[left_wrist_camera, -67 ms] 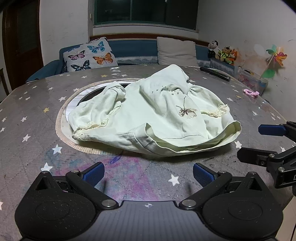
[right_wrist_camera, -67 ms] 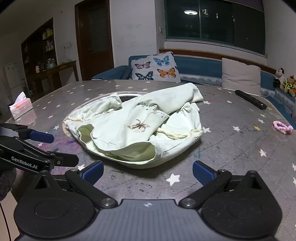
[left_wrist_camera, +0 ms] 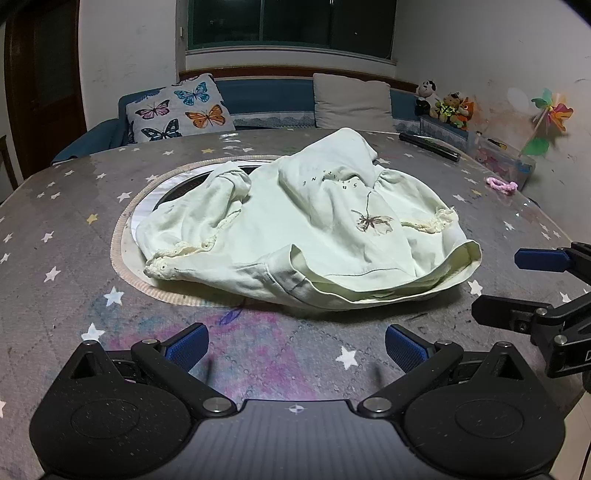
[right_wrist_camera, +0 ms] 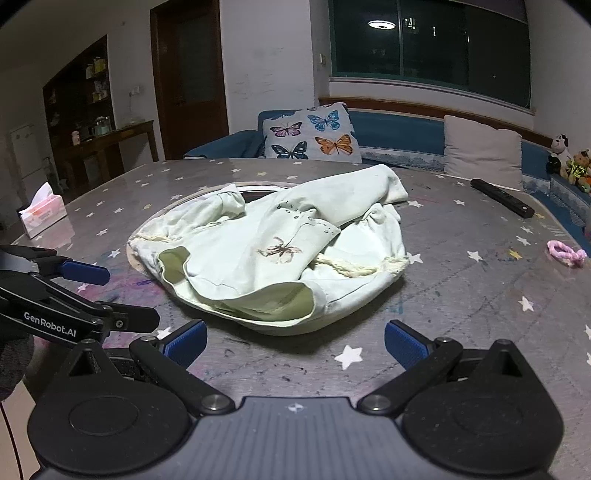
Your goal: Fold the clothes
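Left wrist view: round table (left_wrist_camera: pixel 55 236), grey cover printed with white and yellow stars, purple-pink staining along the near edge. Round inset (left_wrist_camera: pixel 125 236) with a tan rim at the table's middle, largely covered. Pale green garment (left_wrist_camera: pixel 314 229) lying crumpled over that inset, unfolded; dragonfly print and a line of small lettering on the upper layer, lace-edged cuffs at left and right, open hem toward the camera.

Left gripper (left_wrist_camera: pixel 293 341): blue-padded fingers spread wide, holding nothing, low over the table near the hem, not touching the garment. Right gripper (left_wrist_camera: pixel 506 284): enters from the right edge, fingers likewise apart and empty, just beside the garment's right side; its body is cut off by the frame.

On the far right of the table: black remote control (left_wrist_camera: pixel 430 146), pink hair tie (left_wrist_camera: pixel 500 184).

Room: blue sofa (left_wrist_camera: pixel 266 99) behind the table, butterfly cushion (left_wrist_camera: pixel 181 114), beige cushion (left_wrist_camera: pixel 352 101), dark window (left_wrist_camera: pixel 291 24) above. Plush toys (left_wrist_camera: pixel 445 103) on a ledge, pinwheel (left_wrist_camera: pixel 552 114) against the right wall.

Right wrist view, additional: tissue box (right_wrist_camera: pixel 42 212) at the table's left edge, dark wooden door (right_wrist_camera: pixel 188 77), shelving with jars (right_wrist_camera: pixel 79 96), contents too small to identify.

Lettering on the garment is not legible. The sleeves' layout beneath the folds is hidden.
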`<state>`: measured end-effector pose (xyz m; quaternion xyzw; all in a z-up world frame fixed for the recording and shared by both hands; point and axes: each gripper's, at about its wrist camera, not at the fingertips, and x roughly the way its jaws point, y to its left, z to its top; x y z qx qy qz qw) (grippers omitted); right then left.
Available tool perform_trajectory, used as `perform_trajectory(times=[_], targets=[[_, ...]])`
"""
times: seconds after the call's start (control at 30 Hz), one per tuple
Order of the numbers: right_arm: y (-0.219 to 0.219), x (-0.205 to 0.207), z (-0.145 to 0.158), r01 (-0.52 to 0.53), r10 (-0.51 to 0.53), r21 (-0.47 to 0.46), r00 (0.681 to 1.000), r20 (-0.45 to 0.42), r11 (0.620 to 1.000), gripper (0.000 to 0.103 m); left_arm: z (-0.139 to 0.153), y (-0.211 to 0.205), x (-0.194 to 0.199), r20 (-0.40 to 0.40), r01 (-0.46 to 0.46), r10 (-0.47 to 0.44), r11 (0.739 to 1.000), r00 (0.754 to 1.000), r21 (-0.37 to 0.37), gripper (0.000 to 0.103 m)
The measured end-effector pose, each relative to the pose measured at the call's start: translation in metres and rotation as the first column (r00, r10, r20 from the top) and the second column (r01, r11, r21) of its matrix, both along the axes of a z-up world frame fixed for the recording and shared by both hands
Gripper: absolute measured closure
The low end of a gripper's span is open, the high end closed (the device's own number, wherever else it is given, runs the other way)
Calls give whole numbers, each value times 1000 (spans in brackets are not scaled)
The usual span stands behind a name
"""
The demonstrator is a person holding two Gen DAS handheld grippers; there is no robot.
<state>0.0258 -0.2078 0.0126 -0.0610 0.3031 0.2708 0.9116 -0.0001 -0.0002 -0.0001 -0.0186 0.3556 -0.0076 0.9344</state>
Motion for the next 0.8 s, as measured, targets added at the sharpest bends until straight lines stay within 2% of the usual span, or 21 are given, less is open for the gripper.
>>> perform_trajectory(times=[0.4,0.8], targets=[[15,-4,-7,0,0,-29,1000,-18,1000,0,-4,0,-3,-18,3,-3,1000,1000,-2,0],[10,-3,-16,-3,1,-34,999,-41,999,0,-8,0,-3,-49,-7,7,1000,999,3,0]])
